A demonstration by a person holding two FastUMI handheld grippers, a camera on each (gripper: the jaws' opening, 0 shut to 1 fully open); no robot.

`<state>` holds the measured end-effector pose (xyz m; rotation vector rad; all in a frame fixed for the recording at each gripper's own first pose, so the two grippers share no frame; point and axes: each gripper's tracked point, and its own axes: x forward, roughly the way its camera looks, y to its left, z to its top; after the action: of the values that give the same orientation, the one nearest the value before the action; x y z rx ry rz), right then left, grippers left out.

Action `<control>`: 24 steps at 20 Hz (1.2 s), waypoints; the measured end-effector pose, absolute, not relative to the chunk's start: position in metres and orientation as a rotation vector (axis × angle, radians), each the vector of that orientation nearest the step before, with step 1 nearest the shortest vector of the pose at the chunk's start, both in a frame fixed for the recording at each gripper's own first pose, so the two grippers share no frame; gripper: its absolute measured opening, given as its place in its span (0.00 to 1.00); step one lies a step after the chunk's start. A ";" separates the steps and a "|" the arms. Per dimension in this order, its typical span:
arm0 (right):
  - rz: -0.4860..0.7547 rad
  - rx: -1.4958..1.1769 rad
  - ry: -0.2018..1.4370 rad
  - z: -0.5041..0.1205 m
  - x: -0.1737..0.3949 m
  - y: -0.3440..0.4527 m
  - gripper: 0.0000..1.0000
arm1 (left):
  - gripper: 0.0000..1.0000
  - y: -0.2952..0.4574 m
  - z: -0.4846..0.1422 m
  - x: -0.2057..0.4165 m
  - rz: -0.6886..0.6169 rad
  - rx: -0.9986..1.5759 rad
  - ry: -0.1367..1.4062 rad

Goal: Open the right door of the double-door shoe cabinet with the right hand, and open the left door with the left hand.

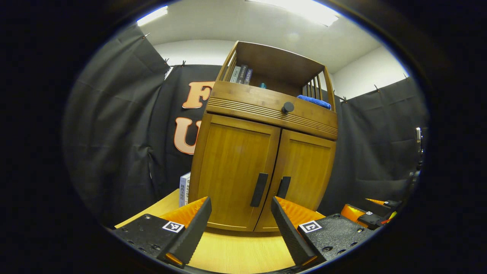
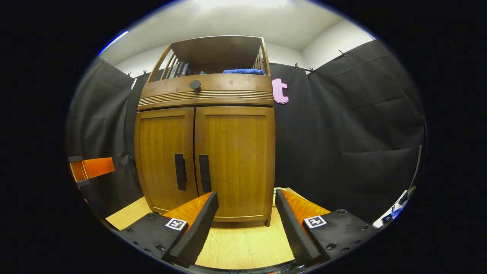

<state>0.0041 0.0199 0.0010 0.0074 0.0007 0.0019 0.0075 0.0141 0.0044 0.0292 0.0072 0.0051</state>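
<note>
Right gripper [image 2: 243, 213] wide, empty | left gripper [image 1: 239, 217] wide, empty | shoe cabinet [image 2: 205, 152] ahead of both, apart | right door [image 2: 236, 160], left door [image 1: 232, 167] closed | neither handle reached.

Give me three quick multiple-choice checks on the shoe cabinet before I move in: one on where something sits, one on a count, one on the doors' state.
1. Where does the blue cloth lie?
A. on the tabletop in front of the cabinet
B. on the open shelf above the drawer
C. draped over the right door

2. How many vertical dark handles do the two doors carry in all?
A. one
B. two
C. four

3. What state are the doors in?
A. both shut
B. right open, left shut
C. both open

Answers:
1 B: the cloth rests on the top shelf, above the drawer knob.
2 B: one on the left door and one on the right door, side by side at the centre seam.
3 A: both panels sit flush, and the left tool and right tool stand open, short of the cabinet.
</note>
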 end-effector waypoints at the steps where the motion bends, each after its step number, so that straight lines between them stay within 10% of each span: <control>1: -0.006 0.007 -0.005 0.002 0.004 0.019 0.96 | 0.91 0.015 0.005 0.009 0.006 0.028 0.005; 24: 0.035 -0.007 0.001 -0.006 0.033 0.049 0.97 | 0.94 0.022 -0.003 0.011 0.020 0.034 0.021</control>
<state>0.0334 0.0489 -0.0058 -0.0067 0.0006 0.0351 0.0112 0.0222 -0.0026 0.0344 0.0206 0.0196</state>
